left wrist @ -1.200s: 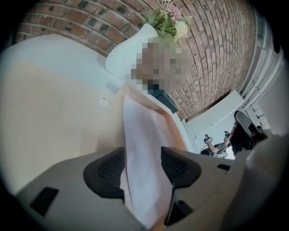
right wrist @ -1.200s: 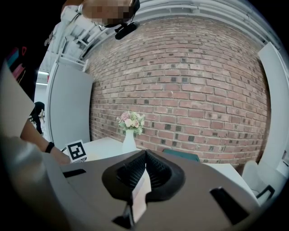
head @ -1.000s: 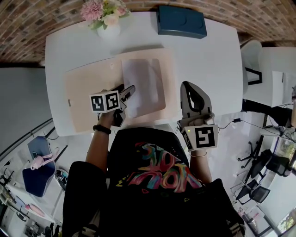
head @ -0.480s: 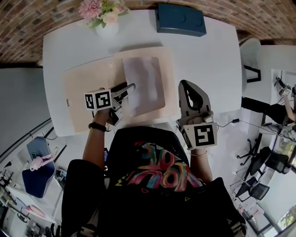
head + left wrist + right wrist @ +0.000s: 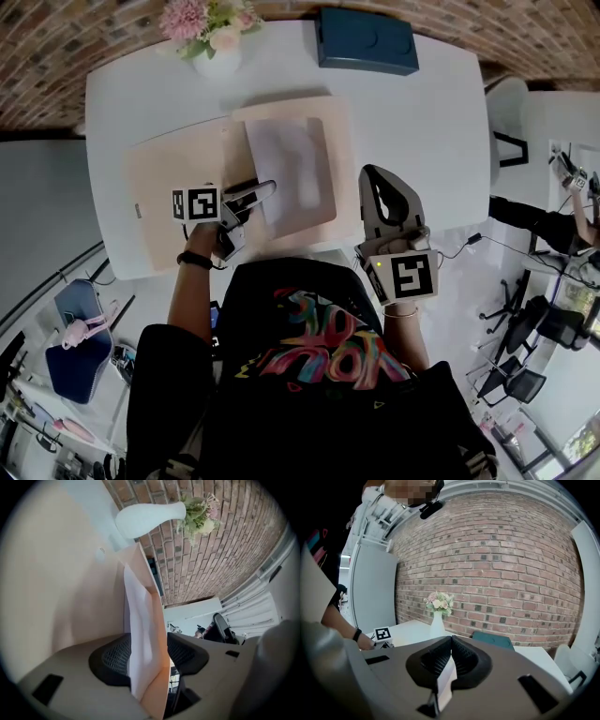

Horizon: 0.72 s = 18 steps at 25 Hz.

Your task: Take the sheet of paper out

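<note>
A beige folder [image 5: 178, 187] lies open on the white table [image 5: 422, 141]. A white sheet of paper [image 5: 291, 169] rests on the folder's right half. My left gripper [image 5: 261, 190] reaches in from the near side at the sheet's near left corner. In the left gripper view the sheet [image 5: 140, 620] and a beige folder edge [image 5: 160, 634] run between the jaws of my left gripper [image 5: 147, 658], whose black pads stand a little apart. My right gripper [image 5: 380, 183] sits right of the folder at the table's near edge, shut, touching nothing; its jaws [image 5: 451, 648] meet.
A white vase of flowers [image 5: 217, 42] stands at the table's far left. A dark teal box [image 5: 366, 39] lies at the far middle. Office chairs [image 5: 525, 328] and a cable are on the floor to the right. A brick wall is behind the table.
My left gripper drew back a little to the left and its tips now lie lower on the sheet's near corner. The sheet has shifted slightly. My right gripper has barely moved.
</note>
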{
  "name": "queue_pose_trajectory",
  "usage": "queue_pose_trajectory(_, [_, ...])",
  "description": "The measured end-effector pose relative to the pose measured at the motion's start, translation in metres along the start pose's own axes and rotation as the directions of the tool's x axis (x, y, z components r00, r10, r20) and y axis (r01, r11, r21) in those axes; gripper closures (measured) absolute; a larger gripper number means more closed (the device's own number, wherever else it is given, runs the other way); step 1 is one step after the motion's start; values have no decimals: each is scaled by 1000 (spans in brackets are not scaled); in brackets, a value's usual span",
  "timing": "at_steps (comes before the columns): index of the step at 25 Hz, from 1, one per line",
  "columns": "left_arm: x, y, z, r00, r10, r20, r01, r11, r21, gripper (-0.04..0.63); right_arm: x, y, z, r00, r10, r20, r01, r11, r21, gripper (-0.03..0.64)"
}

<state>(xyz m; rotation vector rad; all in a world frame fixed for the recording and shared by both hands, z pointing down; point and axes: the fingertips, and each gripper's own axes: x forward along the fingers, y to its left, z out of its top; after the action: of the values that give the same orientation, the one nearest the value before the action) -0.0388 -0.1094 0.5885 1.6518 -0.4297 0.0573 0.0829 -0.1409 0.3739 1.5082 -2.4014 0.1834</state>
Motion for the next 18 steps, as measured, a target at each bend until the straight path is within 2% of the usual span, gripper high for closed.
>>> queue_pose_trajectory(4, [5, 0, 19, 997, -8, 81, 8, 1000, -8, 347, 2, 0, -1, 1000, -2, -8, 2, 1000, 8, 600])
queue_pose_trajectory(7, [11, 2, 26, 995, -8, 100, 10, 1000, -18, 347, 5, 0, -2, 1000, -2, -14, 2, 1000, 9, 600])
queue_pose_trajectory(10, [17, 2, 29, 996, 4, 86, -3, 1000, -8, 348, 7, -2, -3, 1000, 0, -20, 1, 1000, 9, 600])
queue_pose_trajectory(12, [20, 4, 28, 997, 34, 75, -35, 999, 15, 384, 9, -2, -3, 1000, 1, -18, 0, 1000, 8, 600])
queue_pose_trajectory(16, [18, 13, 28, 989, 122, 85, -129, 989, 76, 558, 11, -3, -4, 1000, 0, -15, 0, 1000, 10, 600])
queue_pose_trajectory(18, [16, 14, 28, 987, 131, 94, -139, 987, 83, 569, 11, -4, -3, 1000, 0, -13, 0, 1000, 11, 600])
